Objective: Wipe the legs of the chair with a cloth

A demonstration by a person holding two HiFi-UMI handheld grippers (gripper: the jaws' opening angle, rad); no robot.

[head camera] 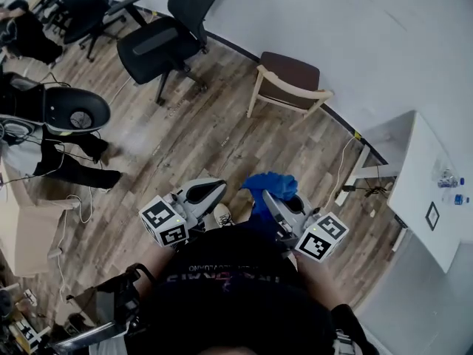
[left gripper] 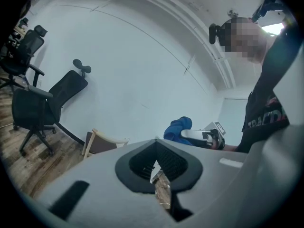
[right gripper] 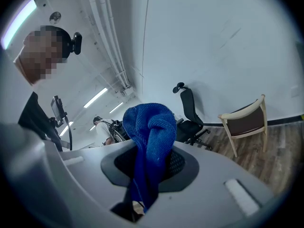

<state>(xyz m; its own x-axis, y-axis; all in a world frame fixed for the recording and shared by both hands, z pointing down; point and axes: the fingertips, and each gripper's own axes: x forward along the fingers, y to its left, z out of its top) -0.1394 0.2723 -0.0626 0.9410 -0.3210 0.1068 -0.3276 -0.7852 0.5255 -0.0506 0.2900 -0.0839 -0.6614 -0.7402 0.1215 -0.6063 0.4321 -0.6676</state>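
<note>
A wooden chair (head camera: 287, 82) with a brown seat and pale legs stands by the white wall, some way ahead of me; it also shows in the left gripper view (left gripper: 102, 142) and the right gripper view (right gripper: 247, 123). My right gripper (head camera: 267, 195) is shut on a bunched blue cloth (head camera: 269, 184) that sticks out past its jaws (right gripper: 151, 146). My left gripper (head camera: 213, 191) is held beside it at waist height, its jaws closed with nothing between them (left gripper: 158, 170). Both grippers are well short of the chair.
A black office chair (head camera: 164, 37) stands left of the wooden chair, with more office chairs (head camera: 81, 9) at the far left. A white table (head camera: 421, 191) is at the right. Cables and a cardboard box (head camera: 26, 231) lie on the wood floor at the left.
</note>
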